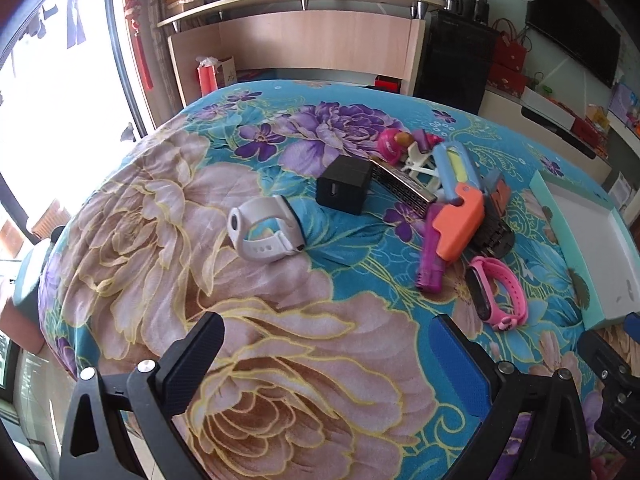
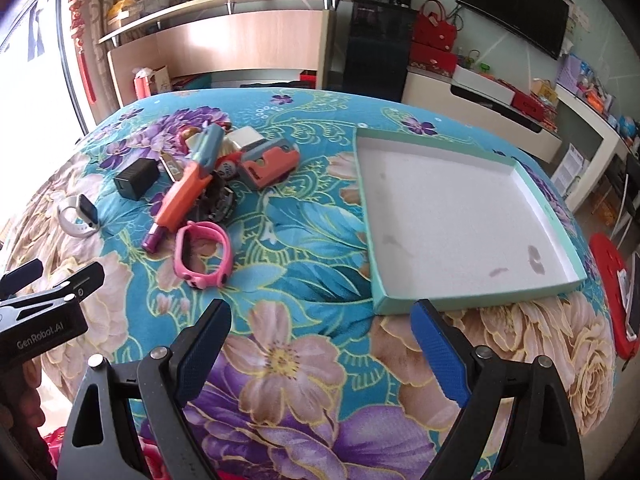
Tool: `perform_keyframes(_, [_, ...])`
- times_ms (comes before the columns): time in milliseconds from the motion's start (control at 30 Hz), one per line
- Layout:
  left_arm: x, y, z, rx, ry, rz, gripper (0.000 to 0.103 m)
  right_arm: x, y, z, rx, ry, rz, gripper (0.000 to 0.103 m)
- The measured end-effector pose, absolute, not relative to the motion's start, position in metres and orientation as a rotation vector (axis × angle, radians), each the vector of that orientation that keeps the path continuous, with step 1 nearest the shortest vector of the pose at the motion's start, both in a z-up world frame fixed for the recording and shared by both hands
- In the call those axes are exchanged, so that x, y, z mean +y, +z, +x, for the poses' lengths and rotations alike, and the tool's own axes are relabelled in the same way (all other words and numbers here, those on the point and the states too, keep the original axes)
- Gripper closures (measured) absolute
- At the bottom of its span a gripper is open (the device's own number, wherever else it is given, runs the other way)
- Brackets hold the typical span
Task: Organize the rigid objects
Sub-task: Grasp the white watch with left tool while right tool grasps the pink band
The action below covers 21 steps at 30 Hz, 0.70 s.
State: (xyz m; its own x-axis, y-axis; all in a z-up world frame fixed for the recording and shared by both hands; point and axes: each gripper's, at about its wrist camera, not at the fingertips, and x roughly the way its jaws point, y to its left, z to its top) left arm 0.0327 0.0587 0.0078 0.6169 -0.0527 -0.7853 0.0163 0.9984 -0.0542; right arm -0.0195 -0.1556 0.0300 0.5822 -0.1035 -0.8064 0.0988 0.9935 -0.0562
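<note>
Left gripper: fingers spread wide, nothing between them, hovering over bare blanket on the bed.
Right gripper: fingers likewise spread and empty; the right finger's tip sits just short of the tray's near wall.

Ahead of the left fingers:
- White watch, lying alone, beyond the left finger.
- Black cube, further out.
- Pink band, just past the right finger.
- Toy gun, lying across a heap (harmonica, dark wheel, other toys touching or overlapping).

Ahead of the right fingers:
- Tray, empty, beyond the right finger.

Risks, as judged:
- Soft blanket lets small pieces sink or tilt under a closing grip.
- Band's loop may flex and slip out.
- Pulling the gun likely drags its neighbours.
- Both grippers near the band could collide (they sit close already).
</note>
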Motion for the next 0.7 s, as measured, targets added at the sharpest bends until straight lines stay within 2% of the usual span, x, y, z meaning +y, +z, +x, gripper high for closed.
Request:
perform_keyframes(467, [0.106, -0.012, 0.082, 0.965, 0.026, -0.106, 0.0, -0.106, -0.005, 0.043, 1.084, -0.001, -0.033, 0.011])
perform_keyframes(700, [0.107, -0.017, 0.096, 0.967, 0.021, -0.107, 0.013, -0.11, -0.018, 0.058, 1.114, -0.017, -0.021, 0.011])
